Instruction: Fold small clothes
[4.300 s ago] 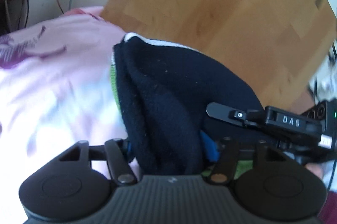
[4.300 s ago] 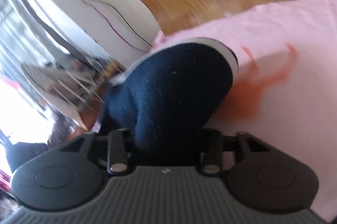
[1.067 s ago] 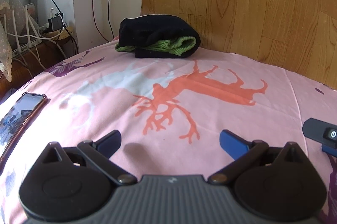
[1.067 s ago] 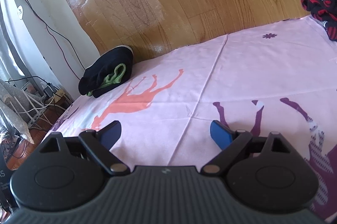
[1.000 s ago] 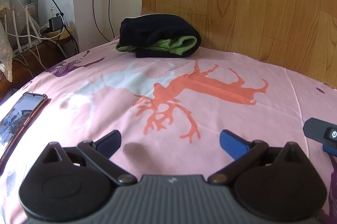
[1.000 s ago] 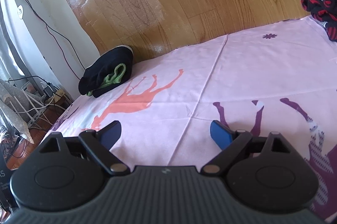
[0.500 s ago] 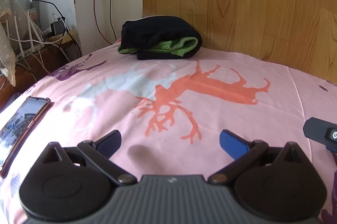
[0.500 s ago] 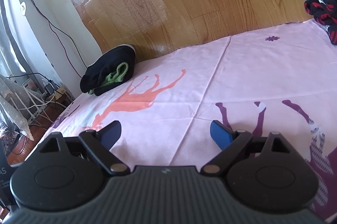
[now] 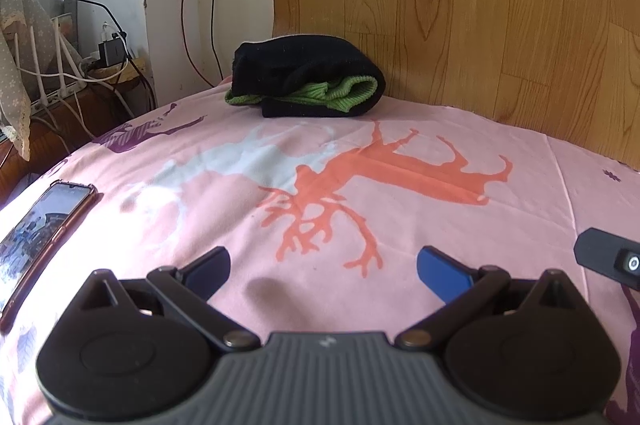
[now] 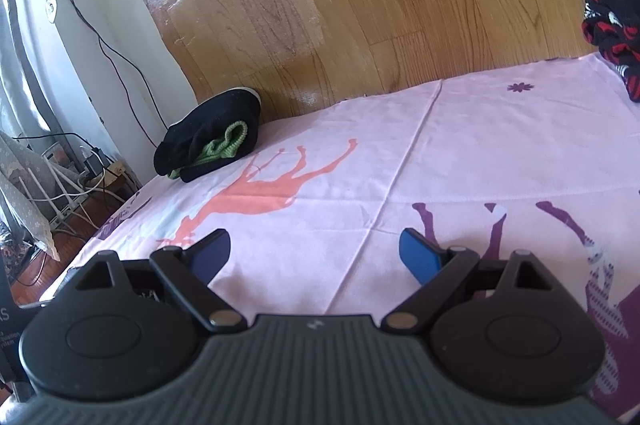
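A folded black garment with green ribbed trim [image 9: 306, 81] lies at the far edge of the pink printed sheet [image 9: 400, 161], against the wooden headboard. It also shows in the right wrist view [image 10: 210, 141], at the bed's far left corner. My left gripper [image 9: 322, 267] is open and empty, low over the sheet and well short of the garment. My right gripper [image 10: 314, 251] is open and empty over the sheet. A black and red pile of clothes [image 10: 612, 29] sits at the far right.
A phone [image 9: 38, 229] lies on the sheet at the left. The wooden headboard [image 9: 480, 5] runs along the back. Cables and a power strip [image 9: 108, 53] sit past the bed's left edge. Part of the right gripper's body [image 9: 608, 259] shows at the right.
Both grippers held the black garment 4.3 s ago; it now lies folded at the headboard and both are open. Over the last second both drew back slightly.
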The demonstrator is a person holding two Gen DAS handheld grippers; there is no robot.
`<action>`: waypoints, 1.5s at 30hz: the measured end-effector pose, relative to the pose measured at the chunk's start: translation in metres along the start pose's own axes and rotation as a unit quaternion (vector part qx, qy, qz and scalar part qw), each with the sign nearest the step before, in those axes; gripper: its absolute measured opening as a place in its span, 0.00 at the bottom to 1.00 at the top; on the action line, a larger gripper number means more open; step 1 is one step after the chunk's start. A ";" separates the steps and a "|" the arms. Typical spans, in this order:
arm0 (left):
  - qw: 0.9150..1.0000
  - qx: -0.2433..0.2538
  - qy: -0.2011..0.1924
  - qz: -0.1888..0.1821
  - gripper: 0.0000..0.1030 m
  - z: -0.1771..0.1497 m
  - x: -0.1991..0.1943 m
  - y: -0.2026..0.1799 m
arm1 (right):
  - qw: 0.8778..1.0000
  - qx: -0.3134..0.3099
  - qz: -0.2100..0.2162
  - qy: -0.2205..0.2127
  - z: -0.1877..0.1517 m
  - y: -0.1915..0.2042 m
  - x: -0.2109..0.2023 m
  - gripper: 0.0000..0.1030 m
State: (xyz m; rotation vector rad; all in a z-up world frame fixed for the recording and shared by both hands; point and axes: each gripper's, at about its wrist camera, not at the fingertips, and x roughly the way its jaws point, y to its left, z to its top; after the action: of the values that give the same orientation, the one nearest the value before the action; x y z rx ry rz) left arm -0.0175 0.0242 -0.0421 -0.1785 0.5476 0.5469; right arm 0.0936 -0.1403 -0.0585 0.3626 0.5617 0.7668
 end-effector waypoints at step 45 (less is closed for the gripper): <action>0.967 0.009 -0.240 0.081 1.00 -0.019 -0.069 -0.012 | 1.000 -0.002 -0.004 -0.007 -0.001 0.003 -0.001 0.90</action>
State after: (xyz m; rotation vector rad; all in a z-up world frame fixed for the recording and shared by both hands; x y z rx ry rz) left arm -0.0683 -0.0223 -0.0207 0.0198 0.0938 0.7179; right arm 0.0910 -0.1387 -0.0572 0.3627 0.5481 0.7572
